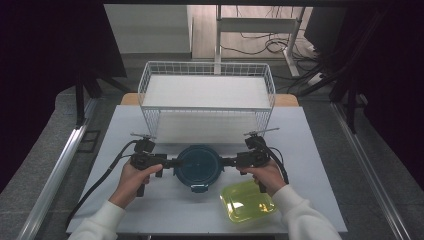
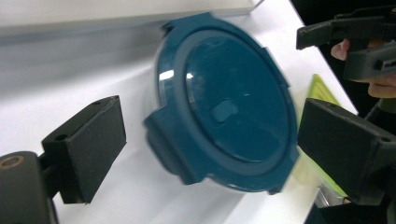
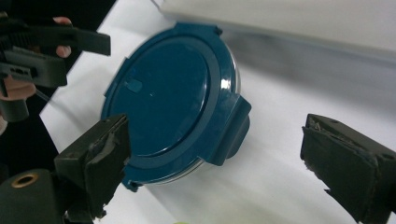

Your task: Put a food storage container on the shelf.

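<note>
1. We see a pale grey table (image 1: pixel 150 200) on a grey floor, with a metal rail running along each side of it and dark curtains to left and right. Behind it stand a white desk frame and loose cables.
2. At the far edge of the table sits a white wire basket (image 1: pixel 145 80) with a plain white floor inside; we see nothing lying in it.
3. Our left gripper (image 2: pixel 205 154) comes in from the left, its jaws spread wide with the container's left latch tab between them, and the pads do not press on it.
4. The round blue container (image 1: pixel 197 165) stands at the middle of the table, just in front of the basket, with its dark blue lid clipped on. We cannot tell what is inside, since the lid covers it.
5. Our right gripper (image 3: pixel 212 158) comes in from the right, level with the left one, jaws likewise wide with the opposite latch tab between them and no pad touching.
6. A yellow-green translucent lid (image 1: pixel 248 201) lies flat near the front right, just beside the container and partly under our right hand (image 1: pixel 267 175).
7. The left gripper view is blurred along the container's rim, so its fine edges are hard to make out.
</note>
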{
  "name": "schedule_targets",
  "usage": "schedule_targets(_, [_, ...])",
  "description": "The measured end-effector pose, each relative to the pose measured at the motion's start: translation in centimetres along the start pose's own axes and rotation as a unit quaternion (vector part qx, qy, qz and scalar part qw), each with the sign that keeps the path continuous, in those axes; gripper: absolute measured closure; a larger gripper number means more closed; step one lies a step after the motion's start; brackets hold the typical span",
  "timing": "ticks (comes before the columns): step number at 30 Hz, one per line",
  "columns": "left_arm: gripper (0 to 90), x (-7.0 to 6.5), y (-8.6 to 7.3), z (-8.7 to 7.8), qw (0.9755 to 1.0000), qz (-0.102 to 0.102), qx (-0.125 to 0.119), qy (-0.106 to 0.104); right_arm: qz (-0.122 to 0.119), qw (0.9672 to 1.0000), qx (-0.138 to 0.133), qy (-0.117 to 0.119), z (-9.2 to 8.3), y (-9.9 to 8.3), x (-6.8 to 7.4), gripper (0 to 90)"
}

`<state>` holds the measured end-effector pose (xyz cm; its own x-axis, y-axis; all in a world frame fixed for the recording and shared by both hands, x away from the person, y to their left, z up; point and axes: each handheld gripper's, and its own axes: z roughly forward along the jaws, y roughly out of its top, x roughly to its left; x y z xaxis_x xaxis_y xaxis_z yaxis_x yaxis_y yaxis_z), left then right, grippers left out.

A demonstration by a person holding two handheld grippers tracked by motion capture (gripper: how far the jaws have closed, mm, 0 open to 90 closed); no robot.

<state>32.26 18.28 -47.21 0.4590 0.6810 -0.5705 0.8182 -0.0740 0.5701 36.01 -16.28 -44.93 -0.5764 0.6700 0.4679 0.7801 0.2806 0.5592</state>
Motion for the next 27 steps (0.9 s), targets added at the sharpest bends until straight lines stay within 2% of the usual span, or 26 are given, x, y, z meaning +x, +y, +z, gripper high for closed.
schedule_targets(2, [8.1,0.4,-0.1,0.2,1.0,-0.003,0.003,0.008,0.0,1.0,0.005,0.0,0.4,0.0,0.0,8.9])
schedule_targets(3, [8.3,0.9,-0.3,0.5,0.9999,-0.015,0.005,0.001,0.005,0.9999,0.015,0.003,1.1,0.0,-0.1,8.9])
schedule_targets(4, [8.5,0.9,-0.3,0.5,0.9999,-0.015,0.005,0.001,0.005,0.9999,0.015,0.003,1.1,0.0,-0.1,8.9])
schedule_targets(5, [8.7,1.3,-0.5,0.8,0.9997,-0.024,0.009,-0.003,0.01,0.9997,0.023,0.007,1.8,0.0,-0.3,9.2])
schedule_targets(11, [9.5,1.9,-0.8,1.7,0.9992,-0.033,0.02,-0.014,0.03,0.9987,0.033,0.023,3.4,0.0,-0.8,10.8])
schedule_targets(13, [9.8,2.1,-0.9,2.0,0.9987,-0.041,0.024,-0.02,0.034,0.9984,0.037,0.026,3.7,0.0,-0.9,11.1])
schedule_targets(17, [10.2,2.3,-1.2,2.5,0.9982,-0.048,0.031,-0.018,0.041,0.9979,0.041,0.03,4.2,0.1,-1.1,11.6])
schedule_targets(21, [11.6,2.4,-1.4,2.9,0.9973,-0.059,0.033,-0.029,0.053,0.9968,0.048,0.037,4.7,0.1,-1.4,12.4])
schedule_targets(25, [13.3,2.5,-1.5,3.2,0.9967,-0.064,0.037,-0.033,0.055,0.9964,0.055,0.035,5.1,0.1,-1.5,13.1])
schedule_targets(27, [14.5,2.6,-1.6,3.5,0.9955,-0.072,0.044,-0.044,0.061,0.9957,0.057,0.039,5.3,0.1,-1.6,15.2])
